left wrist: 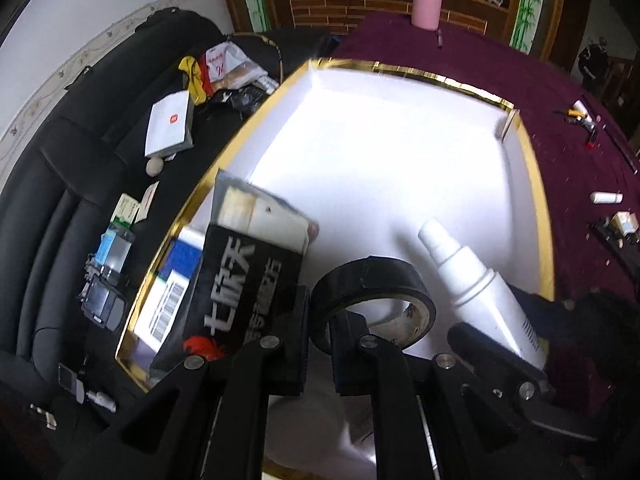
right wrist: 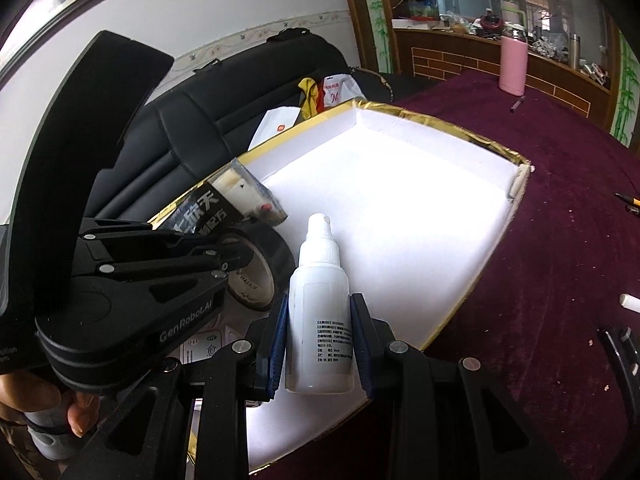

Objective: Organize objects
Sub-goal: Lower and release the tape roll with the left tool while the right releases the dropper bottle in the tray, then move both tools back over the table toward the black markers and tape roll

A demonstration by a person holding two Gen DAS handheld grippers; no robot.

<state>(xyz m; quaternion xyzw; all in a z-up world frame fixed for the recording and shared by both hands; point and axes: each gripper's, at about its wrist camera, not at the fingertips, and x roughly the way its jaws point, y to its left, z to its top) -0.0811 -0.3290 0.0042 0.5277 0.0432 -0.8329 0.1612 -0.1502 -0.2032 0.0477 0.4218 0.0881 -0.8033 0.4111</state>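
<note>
A gold-rimmed box (left wrist: 536, 184) with a white inside lies on the maroon tablecloth; it also shows in the right wrist view (right wrist: 476, 136). My left gripper (left wrist: 320, 312) is shut on the wall of a black tape roll (left wrist: 372, 276), held over the box's near part; the roll shows in the right wrist view (right wrist: 256, 264). My right gripper (right wrist: 320, 332) is shut on a white spray bottle (right wrist: 320, 312), nozzle pointing into the box; the bottle shows in the left wrist view (left wrist: 476, 284). A black packet with white characters (left wrist: 248, 272) leans in the box's left corner.
A black sofa (left wrist: 60, 200) with boxes, bags and small gadgets lies left of the table. A pink flask (left wrist: 428, 0) stands at the table's far edge. Pens, a white tube (left wrist: 606, 197) and small items lie on the cloth to the right. A blue-white box (left wrist: 176, 280) lies under the packet.
</note>
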